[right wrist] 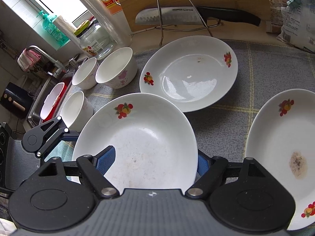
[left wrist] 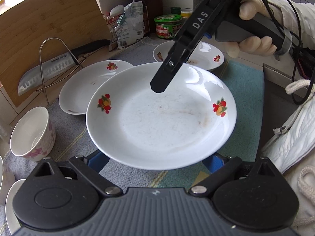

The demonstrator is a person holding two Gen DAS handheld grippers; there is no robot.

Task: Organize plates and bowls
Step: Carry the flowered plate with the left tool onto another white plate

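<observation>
Both grippers bear one plate (left wrist: 161,116) above cloth-covered counter (left wrist: 244,82). Left gripper (left wrist: 155,162) pads sit outside near rim; right gripper (right wrist: 153,162) clamps opposite rim. Glazed ceramic: stiff, slippery, breakable; likely safest held at rim.

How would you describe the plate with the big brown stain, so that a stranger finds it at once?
Start at the wooden cutting board by the wall, with the knife in front of it. On the grey checked cloth below lie white plates with fruit prints. The stained plate is at the right edge; only it carries one dark brown burnt-looking patch near its middle.
</observation>
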